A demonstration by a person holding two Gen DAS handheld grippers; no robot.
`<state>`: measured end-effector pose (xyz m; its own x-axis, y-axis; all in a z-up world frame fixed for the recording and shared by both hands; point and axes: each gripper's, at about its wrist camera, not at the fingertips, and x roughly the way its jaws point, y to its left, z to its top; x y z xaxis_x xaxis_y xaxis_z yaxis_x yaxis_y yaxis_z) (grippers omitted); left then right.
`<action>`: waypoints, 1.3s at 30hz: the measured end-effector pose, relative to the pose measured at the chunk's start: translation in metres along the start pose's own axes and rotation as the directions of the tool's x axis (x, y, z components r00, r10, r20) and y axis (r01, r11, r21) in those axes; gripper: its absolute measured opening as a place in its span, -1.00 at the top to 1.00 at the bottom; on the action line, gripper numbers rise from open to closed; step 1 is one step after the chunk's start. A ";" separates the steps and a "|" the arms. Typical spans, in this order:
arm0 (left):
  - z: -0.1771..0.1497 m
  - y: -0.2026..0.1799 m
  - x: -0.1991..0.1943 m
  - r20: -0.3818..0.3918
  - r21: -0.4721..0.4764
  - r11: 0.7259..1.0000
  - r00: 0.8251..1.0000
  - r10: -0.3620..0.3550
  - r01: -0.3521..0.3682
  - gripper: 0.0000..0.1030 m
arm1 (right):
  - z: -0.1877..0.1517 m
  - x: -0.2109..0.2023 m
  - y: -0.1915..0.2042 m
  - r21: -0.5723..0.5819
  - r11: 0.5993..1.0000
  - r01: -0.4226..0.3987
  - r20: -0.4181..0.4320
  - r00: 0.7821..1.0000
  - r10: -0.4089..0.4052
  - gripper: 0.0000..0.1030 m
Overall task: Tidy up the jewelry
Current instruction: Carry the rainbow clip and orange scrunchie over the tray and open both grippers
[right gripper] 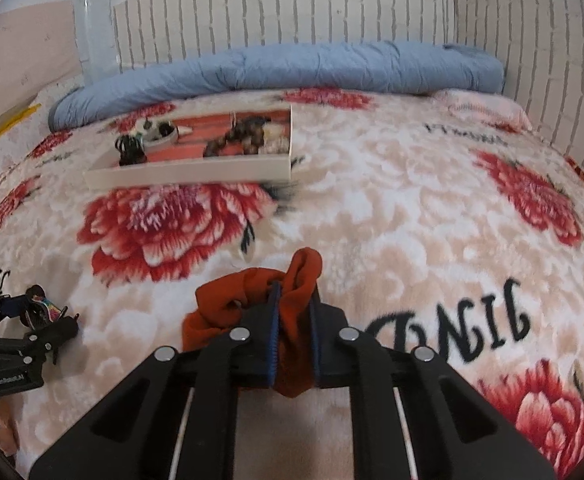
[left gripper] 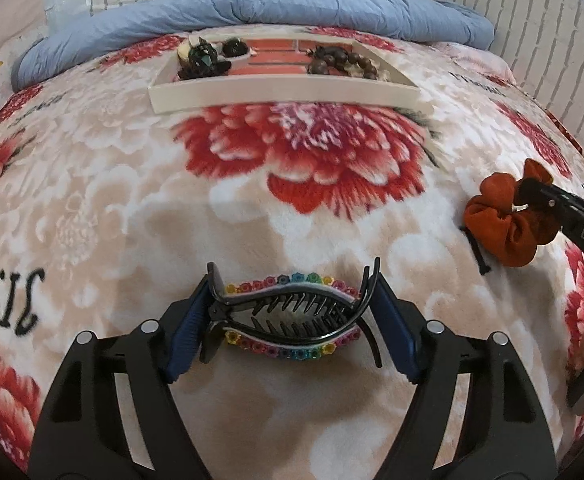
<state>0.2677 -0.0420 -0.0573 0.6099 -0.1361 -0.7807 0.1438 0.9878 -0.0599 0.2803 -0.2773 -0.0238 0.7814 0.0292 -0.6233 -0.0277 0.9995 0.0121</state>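
Note:
My left gripper (left gripper: 292, 312) is shut on a black hair claw clip (left gripper: 292, 316) edged with rainbow flower gems, holding it by its two ends above the blanket. My right gripper (right gripper: 295, 300) is shut on an orange scrunchie (right gripper: 292, 280), which bulges out in front of the blue pads. The scrunchie (left gripper: 504, 224) and the right gripper also show at the right of the left wrist view. A white divided tray (left gripper: 283, 94) lies farther back, with dark hair items on its left and a brown bead bracelet (left gripper: 340, 62) on its right.
The bed is covered by a cream blanket with red flowers (left gripper: 312, 160). A rolled blue duvet (left gripper: 251, 8) lies behind the tray against a white brick-pattern wall. The left gripper appears at the left edge of the right wrist view (right gripper: 31, 320).

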 end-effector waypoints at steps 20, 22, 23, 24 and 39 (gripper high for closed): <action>0.166 0.057 0.016 0.208 -0.078 0.997 0.978 0.033 -0.017 -0.45 | 0.130 0.058 0.019 0.029 0.999 -0.046 0.163 0.986 0.040 0.76; 0.182 0.064 0.025 0.229 -0.086 0.996 0.972 0.047 -0.028 -0.45 | 0.141 0.072 0.026 0.030 0.998 -0.052 0.171 0.984 0.046 0.76; 0.191 0.068 0.030 0.240 -0.090 0.995 0.969 0.056 -0.035 -0.45 | 0.144 0.077 0.028 0.029 0.998 -0.053 0.173 0.984 0.047 0.76; 0.196 0.070 0.034 0.248 -0.094 0.995 0.967 0.067 -0.044 -0.45 | 0.149 0.084 0.032 0.030 0.998 -0.054 0.178 0.983 0.048 0.76; 0.216 0.083 0.100 0.247 -0.066 0.987 0.956 0.156 -0.144 -0.46 | 0.162 0.150 0.053 -0.017 0.999 -0.028 0.159 0.987 0.030 0.75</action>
<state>0.5089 0.0106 -0.0060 0.7982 0.0053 -0.6024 0.0029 0.9999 0.0127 0.4972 -0.2188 0.0099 0.8696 0.0602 -0.4900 -0.0599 0.9981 0.0165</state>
